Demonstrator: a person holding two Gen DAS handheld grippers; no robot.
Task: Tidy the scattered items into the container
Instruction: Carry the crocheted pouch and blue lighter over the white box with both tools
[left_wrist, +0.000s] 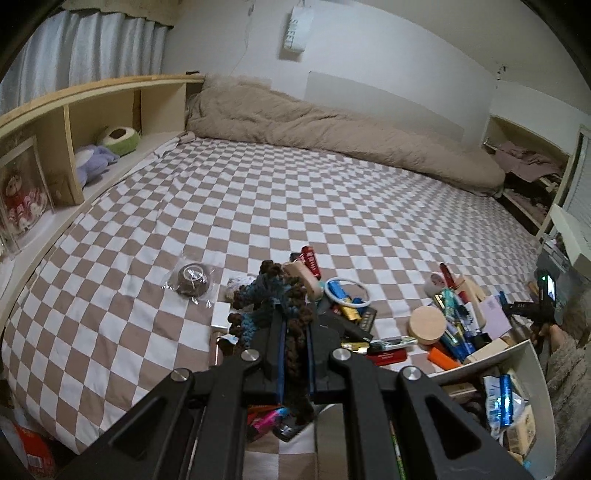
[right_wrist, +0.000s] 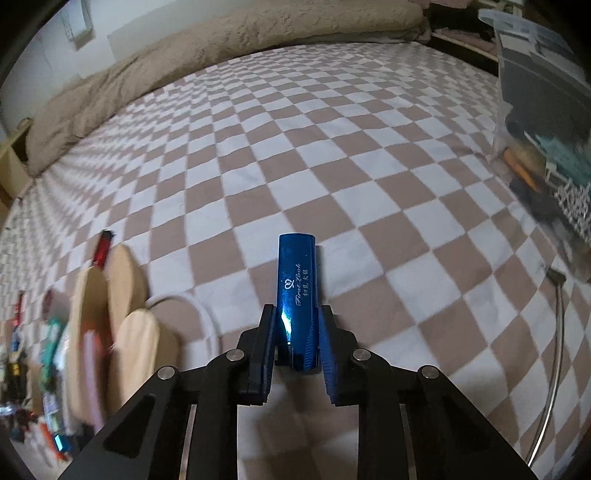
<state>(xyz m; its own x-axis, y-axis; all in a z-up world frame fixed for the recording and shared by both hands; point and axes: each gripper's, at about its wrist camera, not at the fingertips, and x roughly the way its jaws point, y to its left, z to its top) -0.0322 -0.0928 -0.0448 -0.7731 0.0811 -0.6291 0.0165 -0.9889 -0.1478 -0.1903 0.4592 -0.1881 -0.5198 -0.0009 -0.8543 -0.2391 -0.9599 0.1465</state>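
My left fingers (left_wrist: 291, 354): pressed tight on a brown and blue knitted yarn toy (left_wrist: 275, 299). I hold it up above the bed.
The yarn toy, how it looks: bumpy, soft yarn, dark brown with blue bits, with thick twisty arms that stick out.
The yarn toy, which way: its long part runs along my fingers. The bushy end pokes out past the tips, away from me, and a brown tail hangs down under them.
My right fingers (right_wrist: 293, 328): they squeeze a shiny blue metal lighter (right_wrist: 296, 291) from both sides, near its bottom end.
The lighter, how it looks: long, slim and smooth, bright blue, with small silver writing along its side.
The lighter, which way: its long side goes straight out from my fingers, and its flat top end points away from me over the brown and white checked bed sheet (right_wrist: 332, 166).
The white plastic container (left_wrist: 543, 387): low on my right in the left view, with packets already in it.
The pile of small things (left_wrist: 436, 325): on the bed just beside the container. I see a round wooden lid (left_wrist: 427, 325), a white ring (left_wrist: 349, 293) and a red tube (left_wrist: 310, 260).
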